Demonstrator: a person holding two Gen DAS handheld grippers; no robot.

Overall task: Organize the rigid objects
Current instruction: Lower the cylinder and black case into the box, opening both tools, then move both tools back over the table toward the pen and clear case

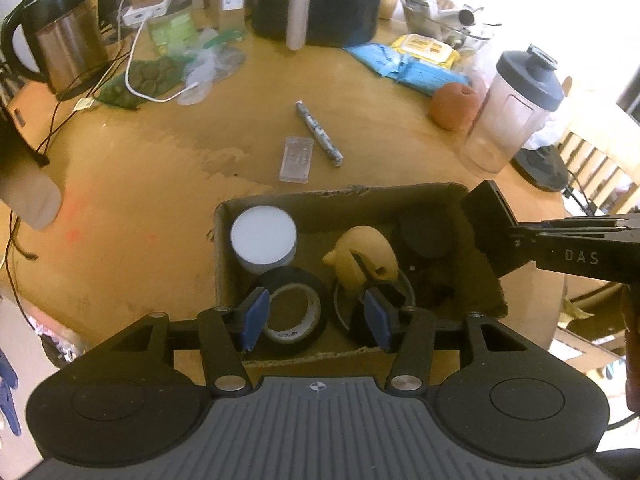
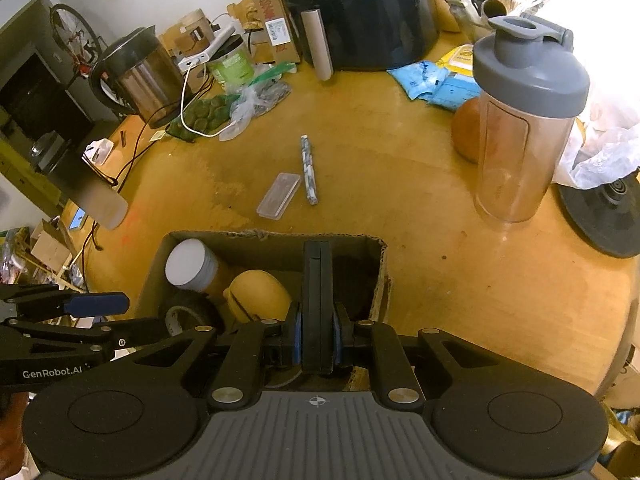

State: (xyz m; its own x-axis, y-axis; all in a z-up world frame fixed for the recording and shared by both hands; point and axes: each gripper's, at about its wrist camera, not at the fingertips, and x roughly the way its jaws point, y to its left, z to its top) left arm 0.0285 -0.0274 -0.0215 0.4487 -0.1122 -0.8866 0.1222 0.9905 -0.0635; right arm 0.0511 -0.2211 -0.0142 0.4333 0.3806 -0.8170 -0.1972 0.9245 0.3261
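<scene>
A cardboard box (image 1: 304, 205) (image 2: 268, 240) on the wooden table holds a white-lidded jar (image 1: 263, 238) (image 2: 191, 264), a black tape roll (image 1: 294, 314) (image 2: 186, 314), a yellow rounded object (image 1: 362, 258) (image 2: 258, 290) and dark items. My left gripper (image 1: 316, 318) is open and empty over the box's near side, above the tape roll. My right gripper (image 2: 316, 340) is shut on a flat black rectangular object (image 2: 317, 300) (image 1: 486, 216), held on edge over the box's right part. A clear plastic case (image 1: 297, 159) (image 2: 279, 196) and a patterned pen (image 1: 319, 133) (image 2: 309, 170) lie beyond the box.
A shaker bottle (image 2: 520, 120) (image 1: 512, 108) and an orange ball (image 1: 454, 106) stand at the right. A kettle (image 1: 56, 40) (image 2: 136, 74), cables, bags and a black air fryer (image 2: 360, 8) line the back. A round black base (image 2: 604, 216) sits far right.
</scene>
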